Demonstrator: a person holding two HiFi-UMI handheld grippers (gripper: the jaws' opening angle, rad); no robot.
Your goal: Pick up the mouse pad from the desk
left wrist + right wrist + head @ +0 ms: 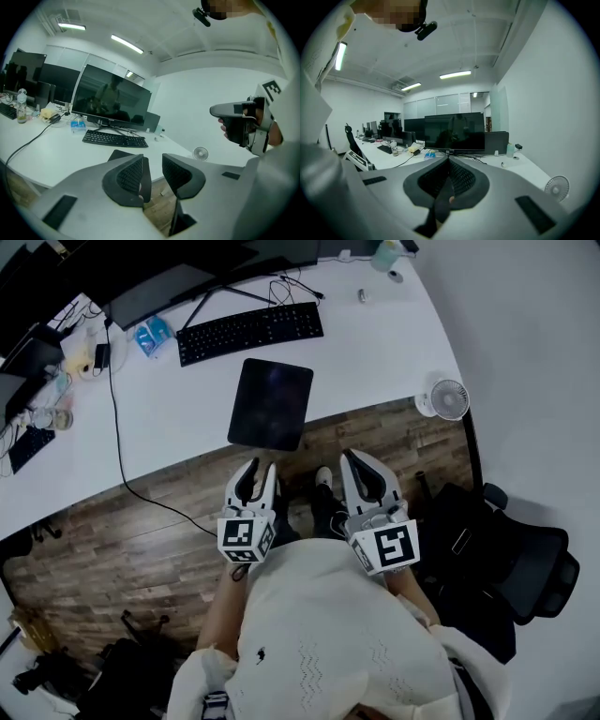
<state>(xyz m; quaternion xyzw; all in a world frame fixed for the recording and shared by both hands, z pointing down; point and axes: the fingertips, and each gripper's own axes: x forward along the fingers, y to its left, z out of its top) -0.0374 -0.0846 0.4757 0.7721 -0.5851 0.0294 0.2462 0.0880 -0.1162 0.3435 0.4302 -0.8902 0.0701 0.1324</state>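
Note:
The black mouse pad (271,404) lies flat on the white desk (375,352), close to its front edge and just in front of the keyboard (250,332). In the left gripper view only the mouse pad's (121,153) near corner shows above the jaws. Both grippers are held off the desk, above the wooden floor near the person's body. My left gripper (257,480) (156,163) is open by a narrow gap with nothing in it. My right gripper (362,474) (449,163) is shut and empty; the right gripper (234,110) also appears at the right of the left gripper view.
Dark monitors (112,101) stand behind the keyboard (115,138). A black cable (117,427) runs across the desk and down to the floor. A small white fan (448,399) stands by the desk's right end. A black office chair (525,563) is at the right.

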